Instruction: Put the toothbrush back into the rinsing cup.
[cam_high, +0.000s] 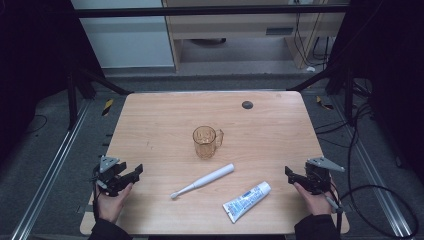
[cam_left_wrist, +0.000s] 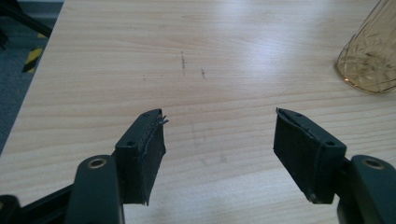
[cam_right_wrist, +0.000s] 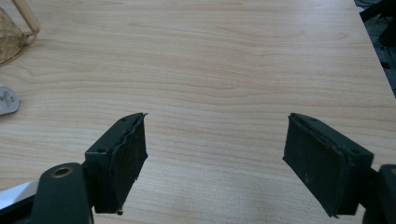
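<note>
Down at the near edge, my left hand (cam_high: 111, 202) holds the left black two-jaw gripper (cam_high: 134, 174) over the left side of the light wooden table (cam_high: 160, 120), jaws spread wide apart with nothing between them. Moving right, the white electric toothbrush (cam_high: 204, 180) lies flat, slanted, bristle end toward me, well apart from both tools. Just behind it stands the amber clear plastic mug (cam_high: 207, 141), upright, handle to the right, near the table's middle. Next, the white and blue toothpaste tube (cam_high: 246, 201) lies slanted beside the toothbrush, nearer my right side. Far right, my right hand (cam_high: 314, 201) carries the right black two-jaw gripper (cam_high: 291, 175), jaws also parted and empty.

From the left gripper view, the open pads (cam_left_wrist: 140, 156) frame bare wood, with the mug's faceted base at the upper right corner. Over on the right gripper view, the mug's handle and a white tube end peek in at the left edge. From above, a small dark round cap (cam_high: 247, 104) sits near the far edge.
</note>
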